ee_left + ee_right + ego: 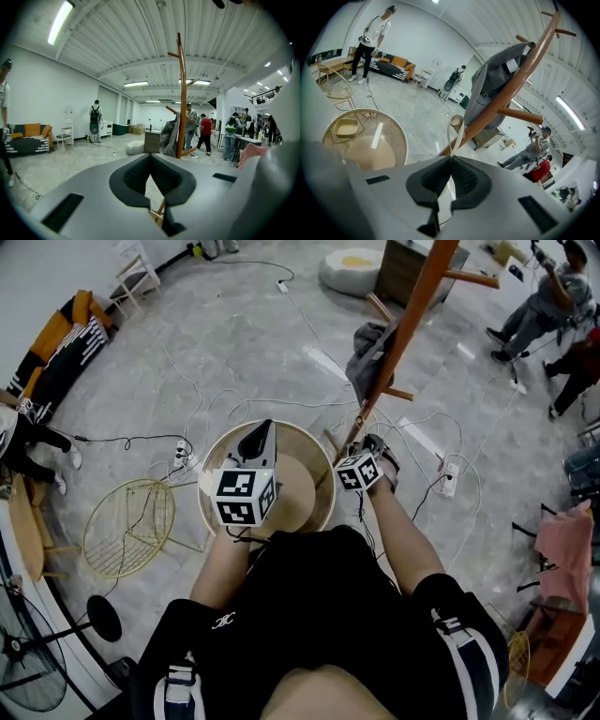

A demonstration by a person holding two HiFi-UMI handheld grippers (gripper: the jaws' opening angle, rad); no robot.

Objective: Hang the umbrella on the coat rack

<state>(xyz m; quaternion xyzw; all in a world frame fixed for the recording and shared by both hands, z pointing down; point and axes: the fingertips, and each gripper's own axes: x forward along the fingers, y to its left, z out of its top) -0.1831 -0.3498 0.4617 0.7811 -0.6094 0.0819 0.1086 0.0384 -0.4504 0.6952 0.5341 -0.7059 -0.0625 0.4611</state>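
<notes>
The wooden coat rack (412,310) rises just beyond a round table (302,434); it also shows in the left gripper view (182,93) and the right gripper view (520,65). A grey fabric bundle (367,357) (497,89) hangs from one of its pegs. My right gripper (375,444) (451,158) is by the rack's foot, shut on a thin white strap (459,133) whose loop reaches a beige peg end (453,123). What hangs from the strap is hidden. My left gripper (258,440) (150,157) is over the table, shut and holding nothing.
A yellow wire chair (127,526) lies left of the table. Cables and a power strip (450,479) run across the floor around the rack. People (539,306) stand at the far right, a sofa (56,343) at the far left, a fan (28,662) at the lower left.
</notes>
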